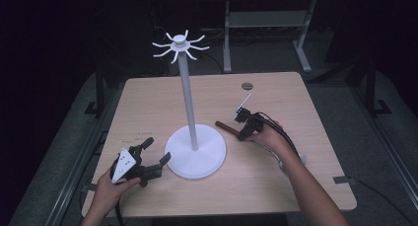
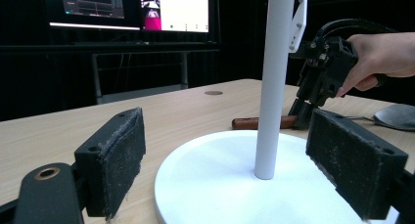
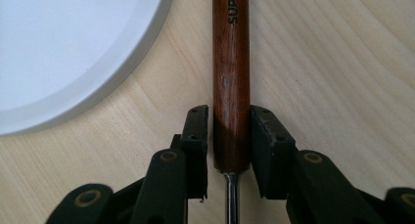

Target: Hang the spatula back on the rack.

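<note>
Right tongs (image 1: 245,130): lowered onto the desk (image 1: 148,100) to the right of the white stand, held in the person's right hand (image 1: 268,134). In the right gripper view (image 3: 230,136) the two black jaws sit on either side of the wooden handle near its metal end; both pads look to be touching the wood, closed on it.

Tool (image 1: 227,129): a slim tool with a dark brown wooden handle (image 3: 230,77), lying flat on the desk just beside the rim of the stand's base. Part of a printed word shows on the wood. A thin metal shaft (image 3: 231,199) runs from the handle back between the jaws. In the left gripper view the handle (image 2: 244,122) shows behind the pole, low on the desk.

Left tongs (image 1: 155,162): held in the left hand (image 1: 111,186) at the near left of the desk, pointed at the stand. Its jaws stand wide apart and grip nothing; in the left gripper view (image 2: 235,155) the base and the pole lie in the gap between them, farther off.

Stand (image 1: 195,152): a white round base with a tall upright pole (image 2: 274,82), topped by a ring of curved hooks (image 1: 180,45). It stands near the middle of the desk.

Desk: light wood, with a small dark round cap (image 1: 247,86) near its far edge.
</note>
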`<act>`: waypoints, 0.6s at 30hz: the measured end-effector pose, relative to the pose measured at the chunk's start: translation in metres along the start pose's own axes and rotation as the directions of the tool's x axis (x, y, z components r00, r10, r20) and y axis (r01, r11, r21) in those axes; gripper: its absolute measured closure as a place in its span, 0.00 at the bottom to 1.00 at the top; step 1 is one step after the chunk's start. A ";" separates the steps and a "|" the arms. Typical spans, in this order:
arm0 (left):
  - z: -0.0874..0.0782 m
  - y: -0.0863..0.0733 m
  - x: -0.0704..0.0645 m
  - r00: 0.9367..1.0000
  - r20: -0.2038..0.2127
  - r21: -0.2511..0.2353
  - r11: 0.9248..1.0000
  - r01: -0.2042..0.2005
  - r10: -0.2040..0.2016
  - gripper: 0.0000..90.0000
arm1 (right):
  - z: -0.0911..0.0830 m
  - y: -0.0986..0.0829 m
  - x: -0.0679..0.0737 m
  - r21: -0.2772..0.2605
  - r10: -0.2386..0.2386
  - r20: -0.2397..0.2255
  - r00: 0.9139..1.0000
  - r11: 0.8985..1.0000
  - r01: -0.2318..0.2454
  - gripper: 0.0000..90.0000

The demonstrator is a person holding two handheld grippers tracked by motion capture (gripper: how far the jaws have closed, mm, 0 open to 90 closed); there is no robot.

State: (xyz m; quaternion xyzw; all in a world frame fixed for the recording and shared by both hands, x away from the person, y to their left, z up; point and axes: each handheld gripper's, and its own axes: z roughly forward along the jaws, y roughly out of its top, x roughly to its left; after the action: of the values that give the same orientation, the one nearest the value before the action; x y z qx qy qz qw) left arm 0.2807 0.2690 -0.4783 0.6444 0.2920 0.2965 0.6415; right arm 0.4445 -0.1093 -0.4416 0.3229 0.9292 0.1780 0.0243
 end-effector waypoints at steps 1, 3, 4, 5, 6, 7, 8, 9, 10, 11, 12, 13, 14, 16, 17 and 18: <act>0.000 0.000 0.000 1.000 0.000 0.000 1.000 0.000 0.000 0.16 | 0.000 0.000 0.000 0.002 0.000 0.003 1.000 1.000 0.000 0.78; 0.000 0.000 0.000 1.000 0.000 0.000 1.000 0.000 0.000 0.16 | 0.001 0.000 -0.001 0.006 -0.001 0.004 1.000 1.000 0.001 0.79; 0.000 0.000 0.000 1.000 0.000 0.000 1.000 0.000 0.000 0.16 | 0.001 0.000 -0.001 0.007 0.000 0.003 1.000 1.000 0.000 0.80; 0.000 0.000 0.000 1.000 0.000 0.000 1.000 0.000 0.000 0.16 | 0.001 0.000 -0.001 0.008 -0.001 0.004 1.000 1.000 0.001 0.80; 0.000 0.000 0.000 1.000 0.000 0.000 1.000 0.000 0.000 0.16 | 0.001 0.000 -0.001 0.008 -0.002 0.004 1.000 1.000 0.002 0.80; 0.000 0.000 0.000 1.000 0.000 0.000 1.000 0.000 0.000 0.16 | 0.001 0.000 0.000 0.008 -0.005 0.003 1.000 1.000 0.005 0.80; 0.000 0.000 0.000 1.000 0.000 0.000 1.000 0.000 0.000 0.16 | 0.001 0.000 0.000 0.007 -0.009 0.004 1.000 1.000 0.009 0.80; 0.000 0.000 0.000 1.000 0.000 0.000 1.000 0.000 0.000 0.16 | 0.001 0.000 0.000 0.007 -0.008 0.004 1.000 1.000 0.008 0.81; 0.000 0.000 0.000 1.000 0.000 0.001 1.000 0.000 0.000 0.16 | 0.001 0.000 0.000 0.006 -0.008 0.005 1.000 1.000 0.008 0.81; 0.000 0.000 0.000 1.000 0.000 0.001 1.000 0.000 0.000 0.16 | 0.000 -0.001 0.000 0.005 -0.008 0.006 1.000 1.000 0.008 0.81; 0.000 0.000 0.000 1.000 0.000 0.000 1.000 0.000 0.000 0.16 | -0.001 -0.001 -0.001 0.004 -0.007 0.005 1.000 1.000 0.007 0.81; 0.000 0.000 0.000 1.000 0.000 0.000 1.000 0.000 0.000 0.16 | -0.002 -0.001 -0.001 -0.003 -0.005 0.002 1.000 1.000 0.005 0.81; 0.000 0.000 0.000 1.000 0.000 0.001 1.000 -0.001 0.001 0.16 | -0.004 -0.001 -0.001 -0.012 -0.003 0.000 1.000 1.000 0.003 0.81; 0.000 0.000 0.000 1.000 0.000 0.000 1.000 0.000 0.000 0.16 | -0.006 -0.002 -0.002 -0.030 0.002 -0.005 1.000 1.000 -0.002 0.81; 0.000 0.000 0.000 1.000 0.000 0.000 1.000 0.001 -0.001 0.16 | -0.009 -0.003 -0.003 -0.041 0.003 -0.007 1.000 0.999 -0.004 0.81; 0.000 0.000 0.000 1.000 0.000 0.000 1.000 0.001 -0.001 0.16 | -0.011 -0.004 -0.003 -0.053 0.005 -0.011 1.000 0.999 -0.006 0.81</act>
State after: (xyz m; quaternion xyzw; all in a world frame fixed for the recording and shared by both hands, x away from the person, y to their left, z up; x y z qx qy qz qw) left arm 0.2806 0.2689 -0.4783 0.6442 0.2922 0.2963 0.6417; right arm 0.4433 -0.1176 -0.4325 0.3237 0.9234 0.2044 0.0273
